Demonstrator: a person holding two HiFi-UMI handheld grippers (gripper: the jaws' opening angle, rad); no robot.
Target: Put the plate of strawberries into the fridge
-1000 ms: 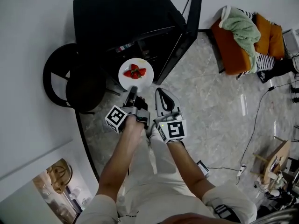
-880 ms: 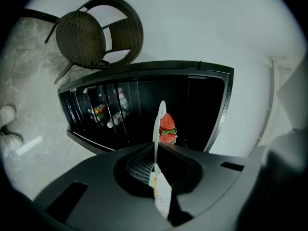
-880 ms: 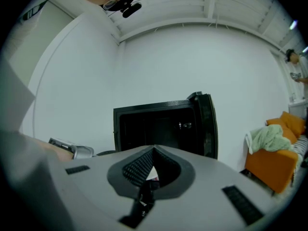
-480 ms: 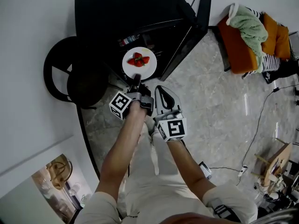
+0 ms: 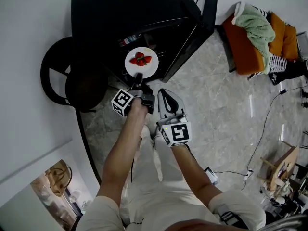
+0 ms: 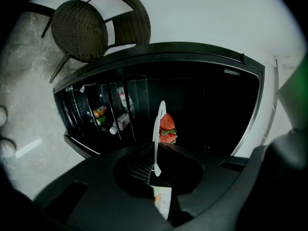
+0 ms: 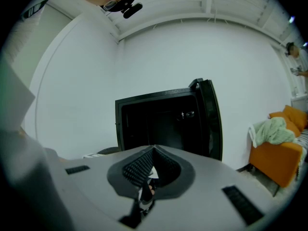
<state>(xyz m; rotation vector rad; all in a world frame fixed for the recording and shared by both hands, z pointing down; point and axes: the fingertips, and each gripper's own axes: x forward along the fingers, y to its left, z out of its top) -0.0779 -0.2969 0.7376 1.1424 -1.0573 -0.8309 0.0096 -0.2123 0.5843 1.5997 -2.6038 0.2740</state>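
Pale marble floor [image 5: 216, 105] surrounds one black fridge [image 5: 125, 8], its door swung open. At the fridge's opening, the left gripper [image 5: 138, 82] is clamped on the rim of one white plate [image 5: 150, 69] carrying a small heap of strawberries [image 5: 140, 59], too bunched to count. Short of the fridge, the right gripper [image 5: 166, 99] has its jaws together, empty. One wicker chair [image 5: 72, 81] stands beside the fridge.

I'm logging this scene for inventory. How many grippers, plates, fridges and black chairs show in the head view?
Grippers: 2, left gripper and right gripper
Plate: 1
Fridge: 1
Black chair: 1
Total: 5
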